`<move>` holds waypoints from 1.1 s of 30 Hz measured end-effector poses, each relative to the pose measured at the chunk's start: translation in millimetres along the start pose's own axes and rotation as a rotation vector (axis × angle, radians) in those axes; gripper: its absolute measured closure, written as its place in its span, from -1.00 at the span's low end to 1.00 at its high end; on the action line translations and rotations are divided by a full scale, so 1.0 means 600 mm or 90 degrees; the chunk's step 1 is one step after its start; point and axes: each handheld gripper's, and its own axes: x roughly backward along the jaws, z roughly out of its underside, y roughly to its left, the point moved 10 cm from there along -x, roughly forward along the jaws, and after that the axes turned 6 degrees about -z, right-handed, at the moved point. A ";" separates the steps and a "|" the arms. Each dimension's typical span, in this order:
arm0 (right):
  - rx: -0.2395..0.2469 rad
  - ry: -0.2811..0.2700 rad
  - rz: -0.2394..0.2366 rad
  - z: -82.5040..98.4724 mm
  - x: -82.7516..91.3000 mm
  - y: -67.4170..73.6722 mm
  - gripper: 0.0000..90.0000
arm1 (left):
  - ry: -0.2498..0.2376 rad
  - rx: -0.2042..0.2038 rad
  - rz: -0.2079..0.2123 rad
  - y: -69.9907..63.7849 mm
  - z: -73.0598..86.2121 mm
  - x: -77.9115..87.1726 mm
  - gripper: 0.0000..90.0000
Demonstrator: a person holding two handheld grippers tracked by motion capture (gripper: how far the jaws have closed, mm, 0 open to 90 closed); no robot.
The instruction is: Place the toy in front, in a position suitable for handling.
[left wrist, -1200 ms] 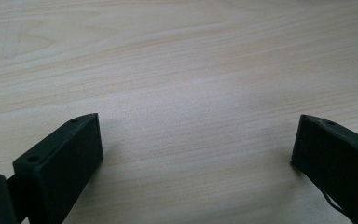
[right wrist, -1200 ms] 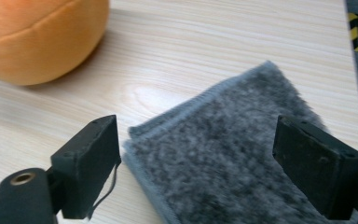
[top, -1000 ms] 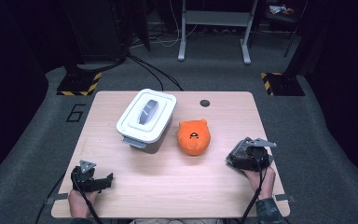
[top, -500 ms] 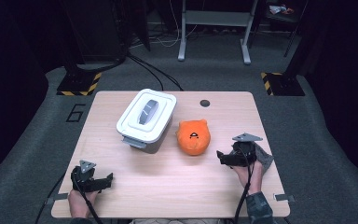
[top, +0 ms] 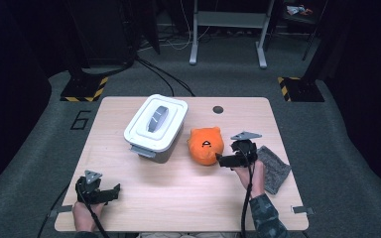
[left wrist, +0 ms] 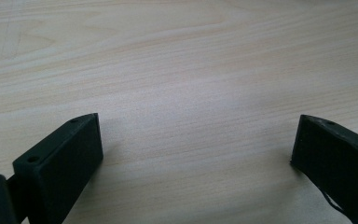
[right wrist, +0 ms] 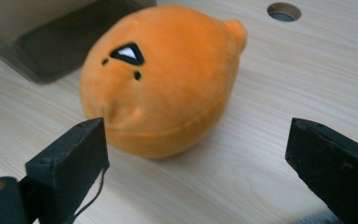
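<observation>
An orange plush toy [top: 205, 145] with small ears and a dark face mark lies on the wooden table [top: 188, 198], just right of a white lidded box [top: 156, 127]. My right gripper [top: 222, 160] points left at the toy's right side, its jaws having just been opening; they stand wide apart and nothing is between them. In the right gripper view the plush toy [right wrist: 163, 79] sits a little beyond the jaw tips of the right gripper [right wrist: 196, 149]. Near the table's front left corner my left gripper [top: 113, 190] rests open, and the left gripper view has the left gripper [left wrist: 193, 144] over bare wood.
A grey cloth [top: 274, 167] lies on the table right of my right hand. A round cable hole [top: 218, 109] sits near the table's far edge. The box [right wrist: 60, 32] stands close behind the toy. Dark floor, cables and stands surround the table.
My right gripper has moved left across the table from the grey cloth to the plush toy's side, uncovering the cloth. The left gripper has stayed put.
</observation>
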 end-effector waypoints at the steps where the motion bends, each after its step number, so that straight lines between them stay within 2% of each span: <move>1: 0.002 0.003 0.003 -0.004 -0.004 0.002 -0.91 | 0.000 0.000 0.000 0.000 0.000 0.000 -0.97; 8: -0.012 0.013 0.001 -0.031 -0.026 0.018 -0.95 | 0.000 0.001 0.001 0.000 0.000 0.000 -0.97; 15: 0.000 0.035 0.015 -0.052 -0.058 0.026 -0.96 | 0.000 0.001 0.001 0.000 0.000 0.000 -0.97; 21: -0.012 0.047 0.010 -0.062 -0.084 0.030 -0.96 | -0.001 0.002 0.002 0.000 0.000 0.000 -0.97; 22: -0.005 0.057 0.021 -0.060 -0.090 0.031 -0.95 | -0.001 0.002 0.002 0.000 0.000 0.000 -0.96; 23: 0.000 0.057 0.022 -0.061 -0.093 0.031 -0.93 | 0.000 0.001 0.002 0.000 0.000 0.000 -0.96; 26: -0.009 0.070 0.027 -0.053 -0.105 0.030 -0.86 | 0.000 0.002 0.002 0.000 0.000 0.000 -0.96; 30: -0.035 0.069 0.031 -0.045 -0.111 0.022 -0.68 | -0.001 0.002 0.002 0.000 0.000 0.000 -0.96; 33: -0.039 0.071 0.035 -0.031 -0.115 0.011 -0.46 | -0.001 0.002 0.002 0.000 0.000 0.000 -0.96</move>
